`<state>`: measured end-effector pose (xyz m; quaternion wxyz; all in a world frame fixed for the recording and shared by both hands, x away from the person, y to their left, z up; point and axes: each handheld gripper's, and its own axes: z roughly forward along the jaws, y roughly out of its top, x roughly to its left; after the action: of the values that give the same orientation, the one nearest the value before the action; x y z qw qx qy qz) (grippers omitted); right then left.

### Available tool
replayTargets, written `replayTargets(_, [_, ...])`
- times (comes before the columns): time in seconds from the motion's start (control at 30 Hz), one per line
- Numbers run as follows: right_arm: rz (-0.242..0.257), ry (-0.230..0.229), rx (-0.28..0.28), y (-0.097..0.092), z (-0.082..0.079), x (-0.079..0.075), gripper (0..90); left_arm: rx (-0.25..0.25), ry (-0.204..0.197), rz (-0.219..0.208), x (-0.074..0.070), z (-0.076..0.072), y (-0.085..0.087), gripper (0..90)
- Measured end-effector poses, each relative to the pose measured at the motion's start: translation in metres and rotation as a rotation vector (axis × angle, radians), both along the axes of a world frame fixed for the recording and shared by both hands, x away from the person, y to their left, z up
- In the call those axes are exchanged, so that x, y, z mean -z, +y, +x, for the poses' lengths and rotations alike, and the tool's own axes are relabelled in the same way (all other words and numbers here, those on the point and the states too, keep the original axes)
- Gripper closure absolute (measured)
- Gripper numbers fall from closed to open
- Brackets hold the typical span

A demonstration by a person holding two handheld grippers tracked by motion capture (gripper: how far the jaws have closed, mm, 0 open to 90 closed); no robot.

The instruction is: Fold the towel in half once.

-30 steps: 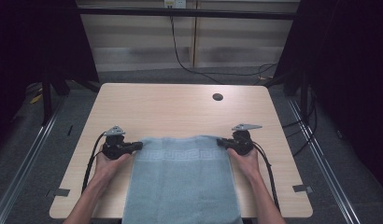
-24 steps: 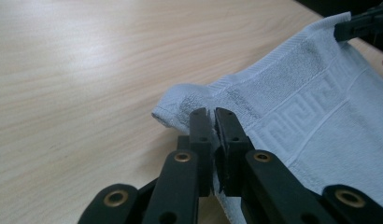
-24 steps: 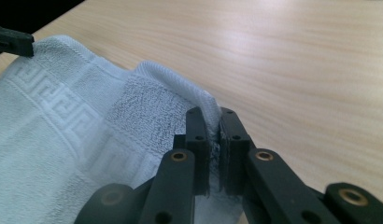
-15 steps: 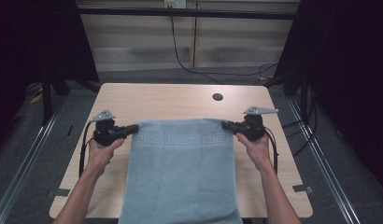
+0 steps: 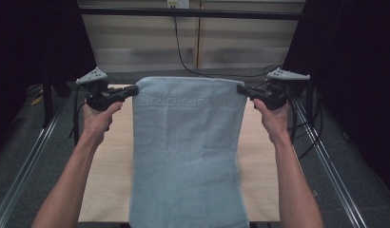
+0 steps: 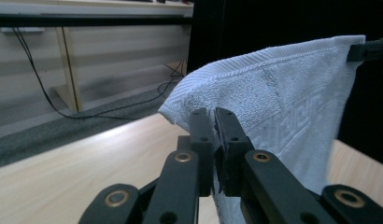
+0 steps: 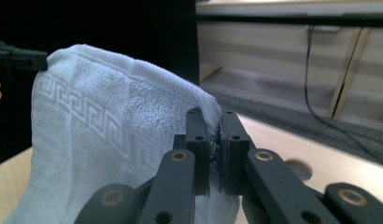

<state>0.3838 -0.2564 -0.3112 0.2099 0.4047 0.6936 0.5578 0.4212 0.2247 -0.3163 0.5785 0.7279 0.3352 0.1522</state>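
I've got the towel (image 5: 186, 152) pinched at its two top corners, left gripper (image 5: 134, 90) clamped on the left corner, right gripper (image 5: 240, 89) clamped on the right one, both jaw pairs squeezed tight on the cloth. In the left gripper view the jaws bite the corner of the towel (image 6: 273, 98) right at the hem, and the same goes for the right gripper view, cloth (image 7: 110, 135) sandwiched between the black jaws. The towel hangs like a curtain above the table (image 5: 112, 185), top edge stretched nearly level between my hands, lower part draping toward the near edge; I can't quite tell if the bottom hem touches the tabletop or hangs over the front, since it runs out of frame. To do this step well I'd say keep both hands at equal height and the top edge taut, no sag in the middle, and don't loosen either pinch because the grips are close to the corners and could slip. Avoid twisting the wrists, so the cloth hangs flat. Looks: pale blue terry, soft and nubby, a woven key-pattern band (image 5: 176, 101) just under the top edge, no obvious creases, sides hanging fairly straight.
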Motion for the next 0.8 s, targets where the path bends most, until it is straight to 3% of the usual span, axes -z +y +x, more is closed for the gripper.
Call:
replayTargets(0.2, [-0.019, -0.030, 0.030, -0.001, 0.014, -0.032, 85.0, -0.015, -0.001, -0.018, -0.014, 0.014, -0.007, 86.7])
replayTargets(0.33, [-0.016, -0.054, 0.037, -0.002, 0.017, -0.047, 85.0, -0.007, -0.028, -0.066, -0.026, 0.013, -0.004, 86.7])
replayTargets(0.4, [0.006, -0.064, 0.026, -0.003, 0.013, -0.048, 85.0, 0.007, -0.047, -0.054, -0.030, 0.008, -0.004, 86.8])
replayTargets(0.47, [0.014, -0.070, 0.004, -0.002, 0.007, -0.046, 85.0, 0.020, -0.056, -0.034, -0.030, 0.001, -0.003, 86.7])
replayTargets(0.53, [0.001, -0.063, -0.013, -0.001, -0.003, -0.041, 85.0, 0.034, -0.057, -0.042, -0.026, -0.007, 0.000, 86.7])
replayTargets(0.8, [-0.003, 0.004, -0.073, -0.006, -0.054, 0.002, 85.0, 0.091, -0.022, -0.020, 0.013, -0.054, 0.008, 86.8])
